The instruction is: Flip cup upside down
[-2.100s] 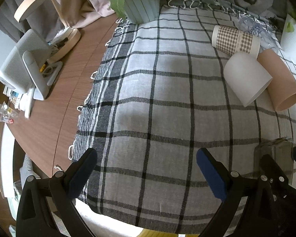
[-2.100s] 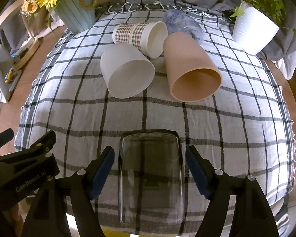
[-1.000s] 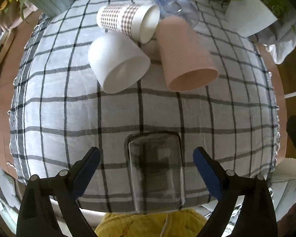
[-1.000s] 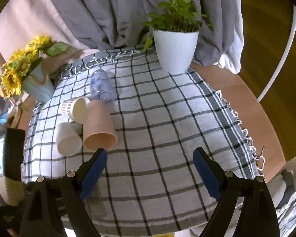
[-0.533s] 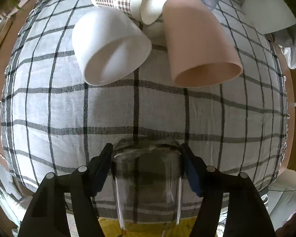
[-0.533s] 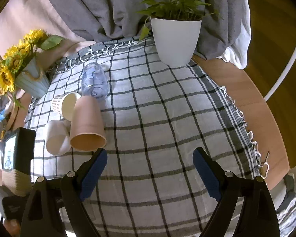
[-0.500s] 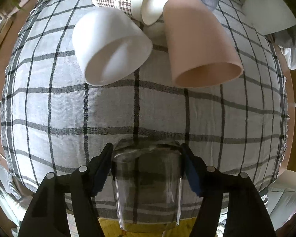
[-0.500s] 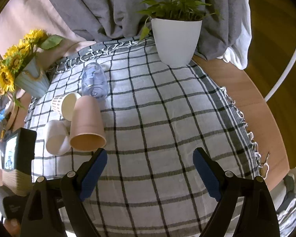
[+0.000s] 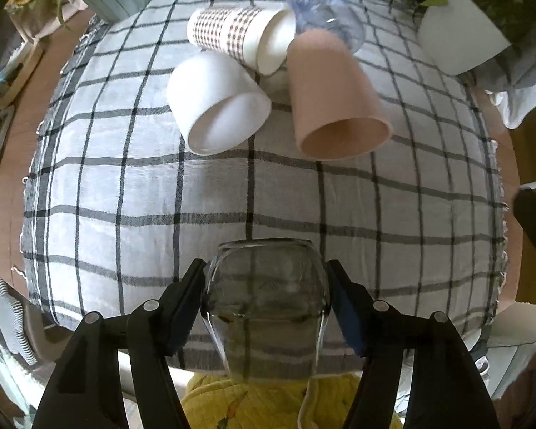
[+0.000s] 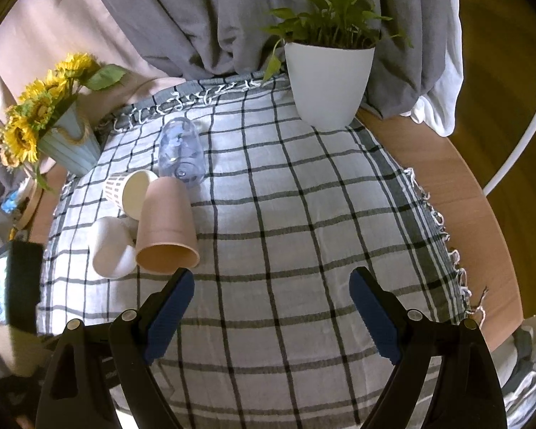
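My left gripper (image 9: 266,295) is shut on a clear glass cup (image 9: 266,286), held above the near edge of the checked tablecloth (image 9: 160,193), its flat base pointing away from me. My right gripper (image 10: 271,311) is open and empty, raised above the cloth's near right part. A white cup (image 9: 214,103), a pink cup (image 9: 334,96), a checked paper cup (image 9: 239,39) and a clear bluish cup (image 9: 321,14) lie on their sides at the far middle. They also show in the right wrist view: pink cup (image 10: 166,221), white cup (image 10: 110,248).
A white plant pot (image 10: 327,82) stands at the far right of the cloth. A sunflower vase (image 10: 68,143) stands far left. Wooden table edge (image 10: 482,214) shows right of the cloth. The left gripper's body (image 10: 16,286) shows at the right wrist view's left edge.
My left gripper swung over to the glass and closed on it, then lifted it off the cloth. My right gripper let the glass go, opened and drew back to the right.
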`<state>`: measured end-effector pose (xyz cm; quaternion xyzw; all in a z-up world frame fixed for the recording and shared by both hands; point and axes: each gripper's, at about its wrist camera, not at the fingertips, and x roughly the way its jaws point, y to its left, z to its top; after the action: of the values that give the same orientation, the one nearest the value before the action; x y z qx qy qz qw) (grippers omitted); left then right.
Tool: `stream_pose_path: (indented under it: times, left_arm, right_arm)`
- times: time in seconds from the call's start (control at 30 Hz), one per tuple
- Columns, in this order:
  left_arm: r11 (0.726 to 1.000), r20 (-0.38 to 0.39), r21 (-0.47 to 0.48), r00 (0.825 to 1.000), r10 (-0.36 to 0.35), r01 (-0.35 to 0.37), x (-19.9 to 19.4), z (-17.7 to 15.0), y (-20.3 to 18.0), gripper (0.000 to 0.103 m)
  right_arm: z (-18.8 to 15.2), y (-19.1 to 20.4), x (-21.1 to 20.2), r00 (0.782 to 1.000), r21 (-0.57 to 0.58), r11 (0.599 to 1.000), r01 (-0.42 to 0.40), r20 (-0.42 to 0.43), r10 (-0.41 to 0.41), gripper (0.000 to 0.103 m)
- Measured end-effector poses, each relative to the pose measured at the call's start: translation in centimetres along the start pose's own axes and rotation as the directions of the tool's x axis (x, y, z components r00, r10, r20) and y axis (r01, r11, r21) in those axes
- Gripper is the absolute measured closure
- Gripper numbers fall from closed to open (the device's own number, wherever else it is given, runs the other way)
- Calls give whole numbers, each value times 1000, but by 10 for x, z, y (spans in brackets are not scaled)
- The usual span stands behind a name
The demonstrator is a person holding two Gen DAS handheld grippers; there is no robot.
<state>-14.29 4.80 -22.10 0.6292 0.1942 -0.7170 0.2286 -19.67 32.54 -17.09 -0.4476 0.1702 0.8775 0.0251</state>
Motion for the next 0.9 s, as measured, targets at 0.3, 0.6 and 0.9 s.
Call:
stream_pose_path:
  times: [0.3, 0.6, 0.9]
  left_arm:
    - [1000, 35, 11, 999, -13, 13, -16, -18, 6, 38]
    - [1000, 79, 25, 997, 6, -8, -26, -18, 0, 38]
    - [999, 94, 46, 996, 10, -14, -27, -9, -6, 38]
  right_arm:
    - [1, 2, -12, 999, -10, 1000, -10, 31, 11, 14]
    - [2, 0, -15, 999, 4, 1000, -13, 44, 13, 14]
    - [3, -4, -17, 998, 38, 999, 0, 67, -2, 14]
